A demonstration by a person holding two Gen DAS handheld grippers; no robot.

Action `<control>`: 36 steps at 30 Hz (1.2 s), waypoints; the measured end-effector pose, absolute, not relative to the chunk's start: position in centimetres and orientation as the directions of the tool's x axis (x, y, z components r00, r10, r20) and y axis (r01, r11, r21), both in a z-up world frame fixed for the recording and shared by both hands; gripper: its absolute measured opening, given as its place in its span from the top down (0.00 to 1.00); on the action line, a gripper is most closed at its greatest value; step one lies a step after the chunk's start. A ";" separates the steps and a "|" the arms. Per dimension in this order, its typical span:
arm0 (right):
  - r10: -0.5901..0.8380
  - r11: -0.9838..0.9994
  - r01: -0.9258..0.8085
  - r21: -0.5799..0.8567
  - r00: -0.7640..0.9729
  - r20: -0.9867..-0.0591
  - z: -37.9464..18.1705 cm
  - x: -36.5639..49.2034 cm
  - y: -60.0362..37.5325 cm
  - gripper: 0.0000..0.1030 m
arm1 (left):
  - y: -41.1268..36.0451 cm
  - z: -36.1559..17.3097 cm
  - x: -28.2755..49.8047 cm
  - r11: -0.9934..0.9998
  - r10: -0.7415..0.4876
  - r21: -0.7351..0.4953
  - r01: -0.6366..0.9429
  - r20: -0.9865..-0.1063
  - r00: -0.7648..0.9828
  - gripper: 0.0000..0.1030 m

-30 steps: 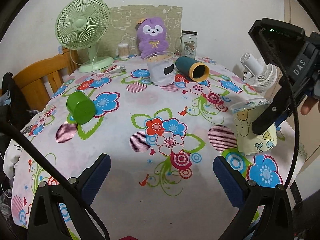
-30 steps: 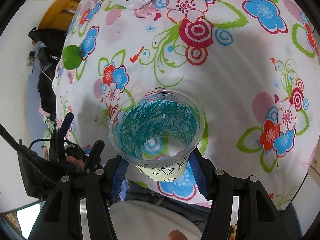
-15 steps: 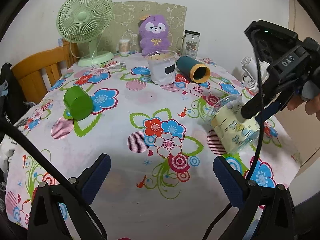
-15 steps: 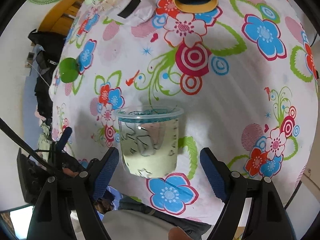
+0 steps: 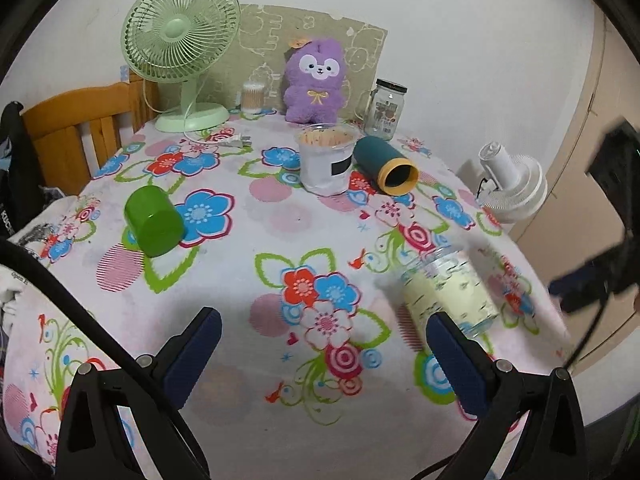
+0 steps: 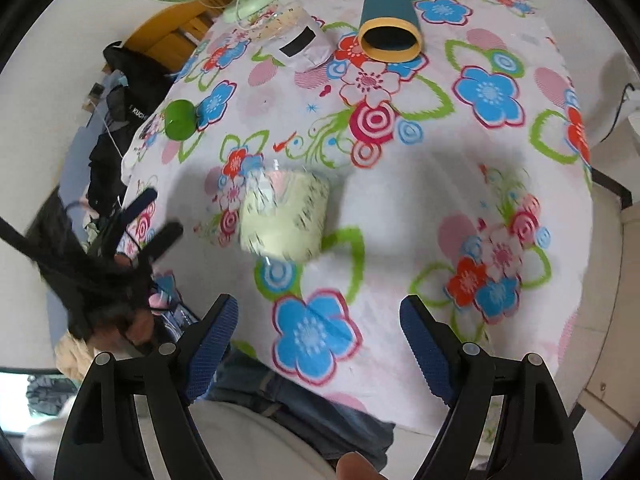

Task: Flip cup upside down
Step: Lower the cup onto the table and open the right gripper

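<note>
- While it looks blurry, I see the clear cup (image 5: 444, 292) with the pale yellow print sitting on the flowery tablecloth (image 5: 280, 240), near the right front edge, with its wide rim down.
- Both my tongs are spread apart and hold nothing. My right gripper (image 6: 318, 344) is just in front of the cup, not touching it. My left gripper (image 5: 322, 356) is low over the cloth, with its right finger (image 5: 456, 356) just in front of the cup.
- Farther back, a teal cup (image 5: 384, 164) with a yellow rim lies on its side beside a white tub of sticks (image 5: 326, 164).
- A green cup (image 5: 154, 220) lies well off to the left.
- A green fan (image 5: 182, 44), a purple plush toy (image 5: 314, 80) and a glass jar (image 5: 386, 108) stand at the back.
- Half a second ago my right gripper had the cup tipped sideways in the air. Now it has let go.
</note>
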State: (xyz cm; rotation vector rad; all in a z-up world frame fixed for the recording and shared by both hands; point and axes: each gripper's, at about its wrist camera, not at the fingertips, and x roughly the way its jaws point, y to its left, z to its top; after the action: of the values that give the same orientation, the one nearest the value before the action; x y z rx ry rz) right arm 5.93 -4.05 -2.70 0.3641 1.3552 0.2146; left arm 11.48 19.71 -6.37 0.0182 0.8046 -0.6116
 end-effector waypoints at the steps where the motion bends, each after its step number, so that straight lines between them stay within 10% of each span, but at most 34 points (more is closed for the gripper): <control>1: 0.357 0.925 0.055 0.376 0.213 -0.909 -2.7 5.3 -4.1 0.17 | 19.4 -6.3 11.5 0.828 -0.507 -0.214 0.519 -0.682 0.527 0.00; 36: 0.415 0.906 -0.125 0.404 0.449 -0.791 -6.4 -5.0 -7.5 0.17 | 6.6 -8.1 11.3 0.847 -0.380 -0.160 0.507 -0.849 0.367 0.00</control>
State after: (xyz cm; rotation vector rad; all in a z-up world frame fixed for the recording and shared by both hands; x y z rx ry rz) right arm -4.97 -7.47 -6.44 0.3068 1.0562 0.3405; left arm 11.27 6.57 -8.07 0.1367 1.0504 -0.5721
